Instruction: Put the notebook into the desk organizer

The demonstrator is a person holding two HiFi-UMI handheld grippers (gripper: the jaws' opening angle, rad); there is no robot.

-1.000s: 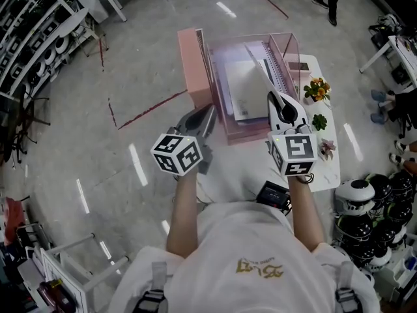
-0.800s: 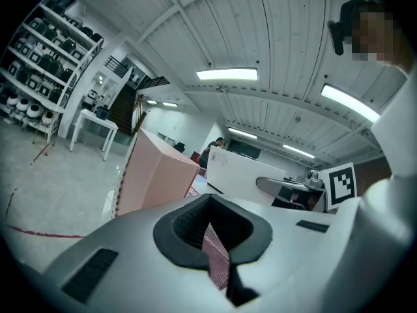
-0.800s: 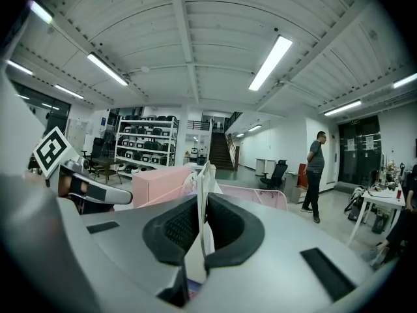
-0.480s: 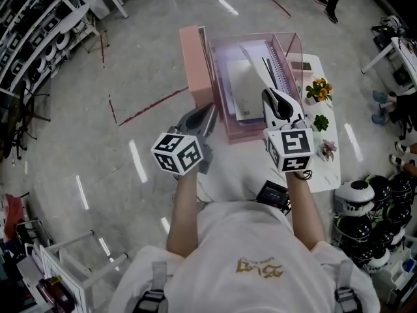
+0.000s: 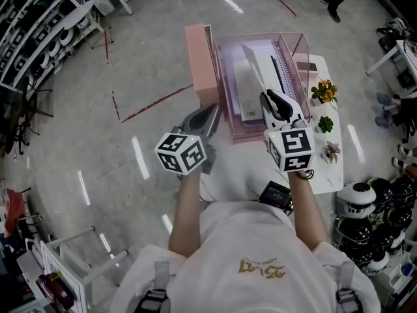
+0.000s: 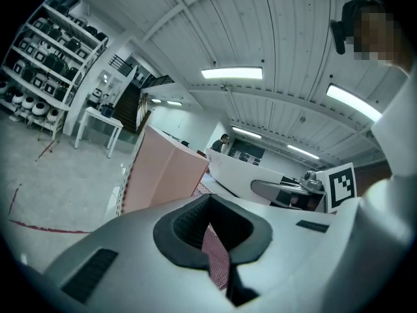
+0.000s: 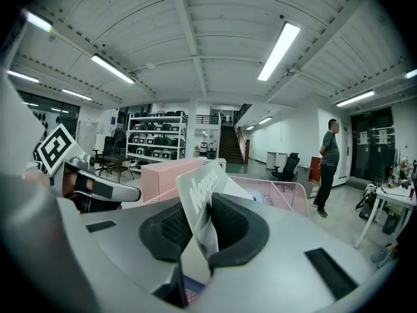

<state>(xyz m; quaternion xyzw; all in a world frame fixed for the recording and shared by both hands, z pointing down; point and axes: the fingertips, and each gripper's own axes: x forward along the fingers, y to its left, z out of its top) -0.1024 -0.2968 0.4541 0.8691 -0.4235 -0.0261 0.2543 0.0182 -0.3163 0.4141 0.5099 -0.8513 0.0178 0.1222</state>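
A pink mesh desk organizer (image 5: 227, 77) stands on a small white table (image 5: 326, 165). The white spiral notebook (image 5: 251, 87) sits inside it, tilted on its edge. My right gripper (image 5: 274, 100) is at the notebook's near end. Its jaws are opening, and the cover (image 7: 197, 197) still stands between them with a thin dark gap beside it. The organizer's mesh (image 7: 283, 194) shows beyond the right gripper (image 7: 197, 230). My left gripper (image 5: 208, 114) hovers left of the organizer's front corner with its jaws together and nothing held. In the left gripper view only a slit shows between the left gripper (image 6: 214, 243) jaws.
A solid pink box section (image 5: 199, 60) adjoins the organizer's left side. Small potted plants (image 5: 324, 90) line the table's right edge, and a black device (image 5: 277, 194) lies at its near edge. Helmets (image 5: 365, 197) crowd the floor at right. A person (image 7: 330, 158) stands further off.
The right gripper has shifted slightly left and forward. The notebook has tipped more upright inside the organizer. The left gripper has hardly moved.
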